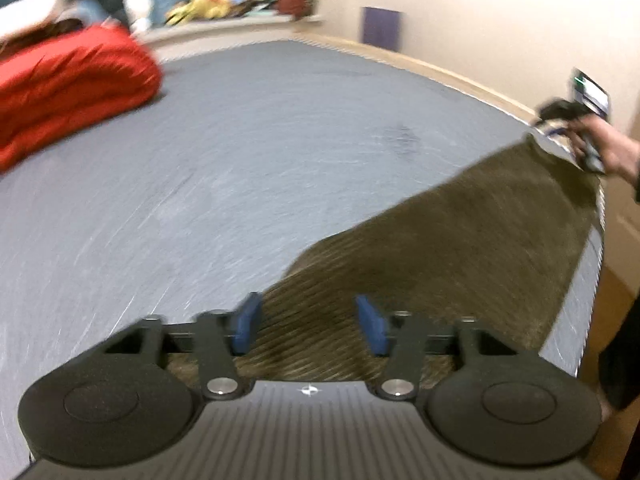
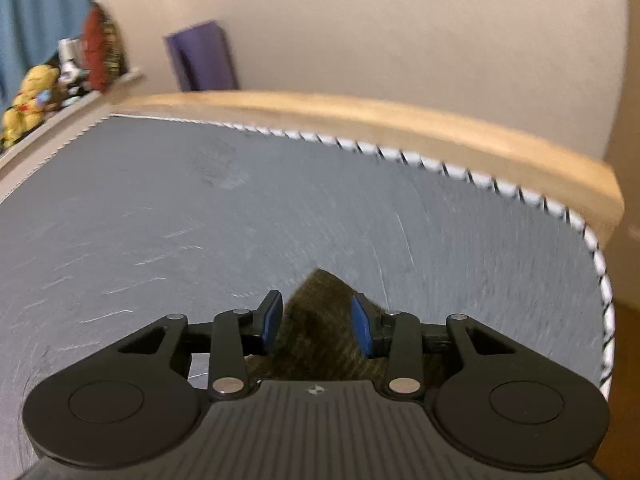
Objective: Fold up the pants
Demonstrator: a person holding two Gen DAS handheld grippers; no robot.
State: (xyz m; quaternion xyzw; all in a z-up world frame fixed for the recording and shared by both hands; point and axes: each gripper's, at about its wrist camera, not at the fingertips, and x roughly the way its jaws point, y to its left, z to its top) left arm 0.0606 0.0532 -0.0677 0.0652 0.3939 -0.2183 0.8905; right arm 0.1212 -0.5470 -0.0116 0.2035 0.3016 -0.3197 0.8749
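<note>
The olive-brown pants [image 1: 460, 240] lie stretched across the grey mattress [image 1: 240, 152], from under my left gripper toward the right edge. My left gripper [image 1: 310, 322] is open, its blue pads either side of the fabric, just above one end. My right gripper [image 2: 316, 326] is open over the other end of the pants [image 2: 320, 320], whose corner pokes out between the fingers. The right gripper also shows in the left wrist view [image 1: 576, 136], held by a hand at the pants' far corner. Both views are motion-blurred.
A red folded duvet [image 1: 68, 88] lies at the mattress's far left. A wooden bed frame [image 2: 360, 120] runs along the far side, with a piped mattress edge [image 2: 592, 236] at the right. Stuffed toys [image 2: 28, 100] sit on a ledge; a purple mat [image 2: 200, 56] leans on the wall.
</note>
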